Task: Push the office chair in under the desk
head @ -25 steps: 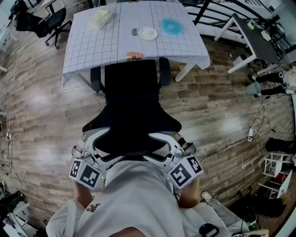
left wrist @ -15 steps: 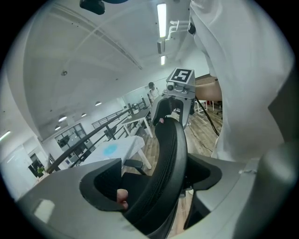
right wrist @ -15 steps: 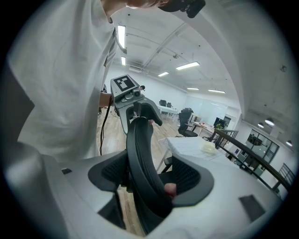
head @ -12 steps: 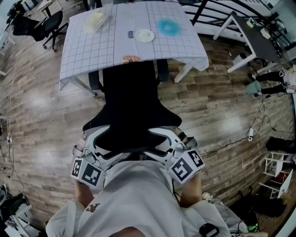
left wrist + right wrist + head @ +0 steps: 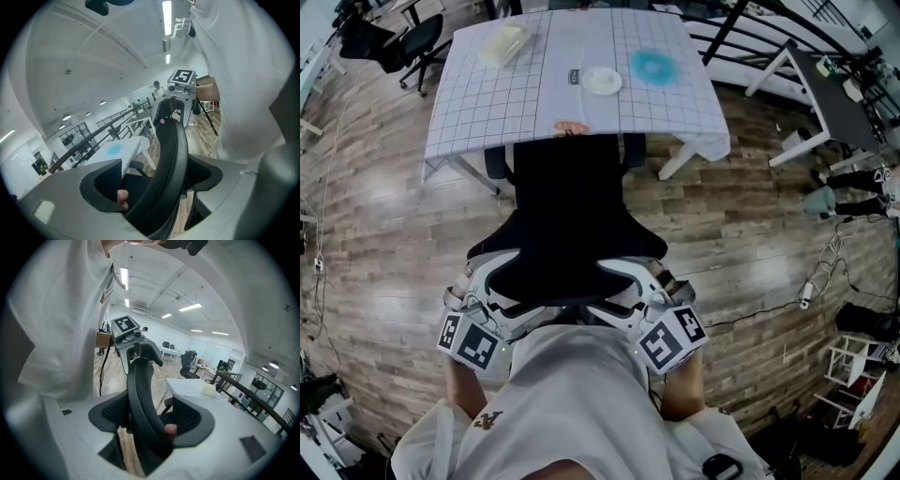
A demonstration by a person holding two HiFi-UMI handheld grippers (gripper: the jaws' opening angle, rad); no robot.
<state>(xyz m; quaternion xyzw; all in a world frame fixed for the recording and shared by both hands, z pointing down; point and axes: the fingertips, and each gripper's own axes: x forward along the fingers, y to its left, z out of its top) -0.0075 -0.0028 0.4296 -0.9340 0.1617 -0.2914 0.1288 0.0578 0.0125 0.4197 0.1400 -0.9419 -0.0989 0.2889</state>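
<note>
The office chair [image 5: 567, 216] stands at the near edge of the desk [image 5: 487, 103]. Its front reaches under the gridded cloth, with an armrest showing on either side at the cloth's edge. The left gripper [image 5: 494, 284] and right gripper [image 5: 637, 284] each clamp the backrest's top rim between their jaws. A small label [image 5: 573, 78] beside the white plate [image 5: 601, 81] is too small to read. Bare wood floor [image 5: 384, 244] lies open on both sides of the chair.

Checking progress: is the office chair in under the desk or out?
Partly in: the office chair has its seat front under the desk edge; its backrest is out.
</note>
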